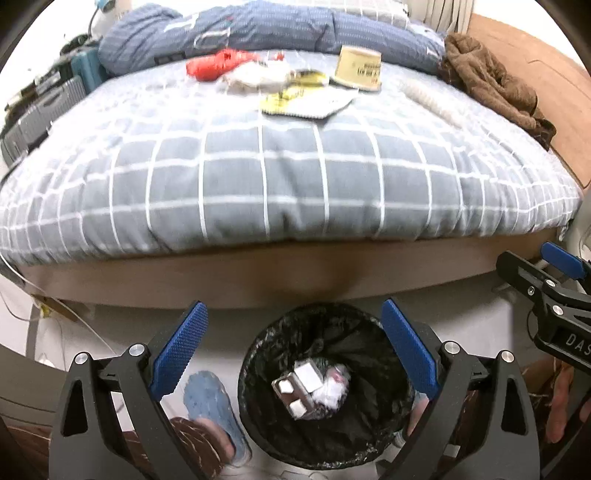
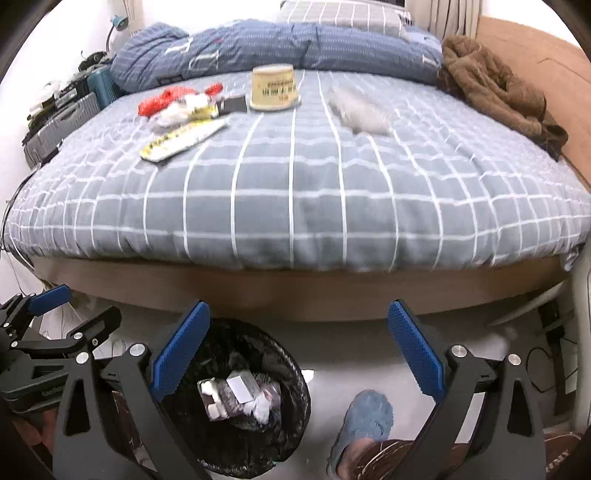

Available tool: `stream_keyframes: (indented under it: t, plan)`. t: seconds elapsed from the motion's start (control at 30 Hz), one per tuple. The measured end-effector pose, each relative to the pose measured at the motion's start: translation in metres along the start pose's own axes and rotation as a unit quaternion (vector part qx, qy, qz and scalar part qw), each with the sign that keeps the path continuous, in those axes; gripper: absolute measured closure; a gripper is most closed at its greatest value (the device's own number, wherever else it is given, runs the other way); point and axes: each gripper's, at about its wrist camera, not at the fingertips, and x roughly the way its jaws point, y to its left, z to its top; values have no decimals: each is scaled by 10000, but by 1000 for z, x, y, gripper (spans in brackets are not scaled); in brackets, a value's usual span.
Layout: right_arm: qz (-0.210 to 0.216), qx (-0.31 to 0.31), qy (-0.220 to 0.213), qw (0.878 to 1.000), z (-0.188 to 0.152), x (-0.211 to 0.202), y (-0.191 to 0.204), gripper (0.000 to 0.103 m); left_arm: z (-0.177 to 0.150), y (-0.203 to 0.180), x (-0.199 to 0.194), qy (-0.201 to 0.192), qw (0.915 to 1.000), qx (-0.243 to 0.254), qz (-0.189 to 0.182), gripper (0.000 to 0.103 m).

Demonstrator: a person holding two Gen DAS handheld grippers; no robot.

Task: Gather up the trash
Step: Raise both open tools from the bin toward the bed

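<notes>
A black-lined trash bin [image 1: 258, 369] stands on the floor before the bed; it holds a silver foil packet [image 1: 299, 384] and white scraps. My left gripper [image 1: 291, 347] is open and empty above the bin. My right gripper [image 2: 299, 347] is open and empty, to the right of the bin [image 2: 291, 384]. On the bed lie a red wrapper [image 1: 214, 64], crumpled white paper [image 1: 255, 75], a yellow and white wrapper [image 1: 306, 101], a beige paper cup [image 1: 358, 68] and a clear plastic bag [image 2: 360, 107]. The cup [image 2: 275, 86] and yellow and white wrapper [image 2: 183, 138] also show in the right wrist view.
The bed has a grey checked cover [image 1: 280, 166], a blue duvet [image 1: 258, 27] at the back and a brown garment [image 1: 491, 85] at the right. Grey cases [image 1: 40, 107] stand left of the bed. A foot in a blue slipper [image 2: 364, 417] stands beside the bin.
</notes>
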Motion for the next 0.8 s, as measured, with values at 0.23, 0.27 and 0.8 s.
stream_keyframes:
  t: [0.23, 0.27, 0.8]
  plan:
    - [-87, -39, -351, 9993, 17, -21, -3, 10, 22, -8, -17, -314, 9995, 6, -49, 10]
    - [-98, -33, -396, 9992, 20, -23, -3, 10, 24, -7, -19, -348, 9994, -7, -49, 10]
    - [-124, -33, -710, 9974, 66, -27, -13, 10, 79, -10, -20, -629, 9978, -54, -182, 10]
